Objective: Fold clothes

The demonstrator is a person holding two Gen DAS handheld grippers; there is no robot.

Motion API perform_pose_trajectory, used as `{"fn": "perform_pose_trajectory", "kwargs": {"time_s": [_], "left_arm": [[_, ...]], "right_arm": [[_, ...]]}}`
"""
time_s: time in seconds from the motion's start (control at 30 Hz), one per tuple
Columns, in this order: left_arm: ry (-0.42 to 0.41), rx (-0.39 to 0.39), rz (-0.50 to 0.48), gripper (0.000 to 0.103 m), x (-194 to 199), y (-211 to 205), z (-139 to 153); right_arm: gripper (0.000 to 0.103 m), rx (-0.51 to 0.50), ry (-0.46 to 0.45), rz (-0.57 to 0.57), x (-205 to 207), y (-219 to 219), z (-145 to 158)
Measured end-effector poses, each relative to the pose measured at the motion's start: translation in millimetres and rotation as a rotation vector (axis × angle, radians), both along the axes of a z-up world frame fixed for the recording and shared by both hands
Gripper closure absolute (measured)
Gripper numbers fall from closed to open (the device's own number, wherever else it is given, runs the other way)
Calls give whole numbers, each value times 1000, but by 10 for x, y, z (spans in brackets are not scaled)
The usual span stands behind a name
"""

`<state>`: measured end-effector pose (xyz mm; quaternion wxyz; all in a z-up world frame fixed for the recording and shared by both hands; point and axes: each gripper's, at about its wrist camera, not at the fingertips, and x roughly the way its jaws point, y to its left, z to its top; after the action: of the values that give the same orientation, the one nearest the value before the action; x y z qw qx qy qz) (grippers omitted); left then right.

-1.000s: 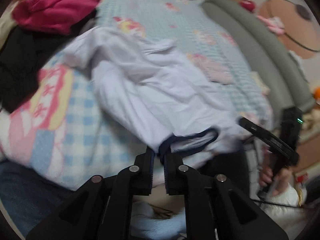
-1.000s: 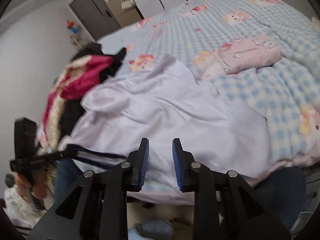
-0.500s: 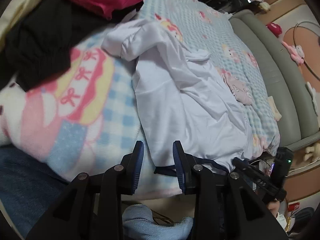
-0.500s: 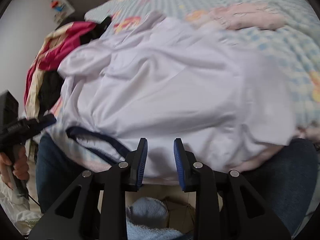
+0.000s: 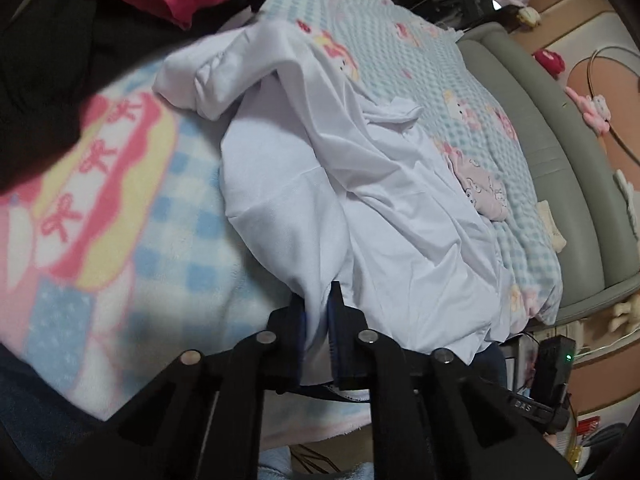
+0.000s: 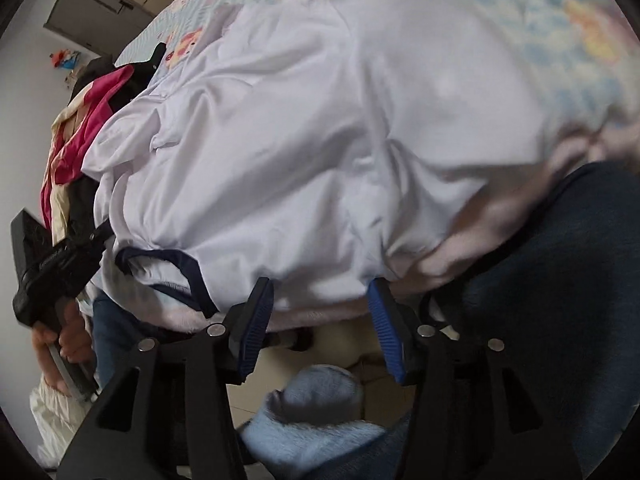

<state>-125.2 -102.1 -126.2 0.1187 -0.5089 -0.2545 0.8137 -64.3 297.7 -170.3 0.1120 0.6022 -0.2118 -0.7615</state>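
A white shirt (image 5: 380, 208) with a dark blue collar (image 6: 168, 276) lies crumpled on the bed, its near edge hanging over the bed's front. My left gripper (image 5: 317, 308) is shut on the shirt's shoulder edge next to the collar; white cloth runs between its fingers. It also shows in the right wrist view (image 6: 96, 236), at the left of the shirt (image 6: 320, 140). My right gripper (image 6: 320, 292) is open wide, its blue-padded fingers (image 6: 256, 320) at the shirt's hanging front edge, nothing between them.
A checked blue blanket with cartoon prints (image 5: 120, 216) covers the bed. A pile of red and black clothes (image 5: 120, 4) lies at the far left. A small pink garment (image 5: 484, 192) lies to the right. A grey headboard (image 5: 560, 160) runs along the right. A blue slipper (image 6: 316, 412) is below.
My left gripper moved forward and shut on the shirt's edge by the collar. My right gripper dropped closer to the shirt's front edge and opened wider.
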Motion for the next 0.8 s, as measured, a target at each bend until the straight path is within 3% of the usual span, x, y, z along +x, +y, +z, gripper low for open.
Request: {"fn": "perform_pose_trajectory", "kwargs": {"time_s": [0.1,0.27,0.4,0.47,0.5,0.53,0.57,0.67,0.7,0.8], "left_arm": [[3,-26,39,97,124,-119,64],[-28,-21,84,97,338,-368,70],[-30,54,99,93,409,-452,51],[-27,70,145,74,415,-504,24],[-34,97,150,53,401,-525,-15],[-51,129,141,50,381,-523,-70],[-71,161,129,50,361,-512,-131],[-87,134,97,50,311,-412,-201],[-83,121,88,52,294,-374,-201],[-53,103,50,86,257,-269,-157]], "right_arm": [[50,-9,-33,-21,-46,-42,-130],[45,71,-31,-45,1,7,-113],[42,102,-15,-112,23,165,-104],[41,33,-23,-120,14,199,-148],[41,-1,-23,-116,10,199,-167],[41,-41,-14,-103,11,185,-172],[43,-69,2,-87,25,159,-145],[91,-104,70,-19,59,50,3],[94,-108,113,7,63,15,94],[97,-45,197,37,21,-117,269]]}}
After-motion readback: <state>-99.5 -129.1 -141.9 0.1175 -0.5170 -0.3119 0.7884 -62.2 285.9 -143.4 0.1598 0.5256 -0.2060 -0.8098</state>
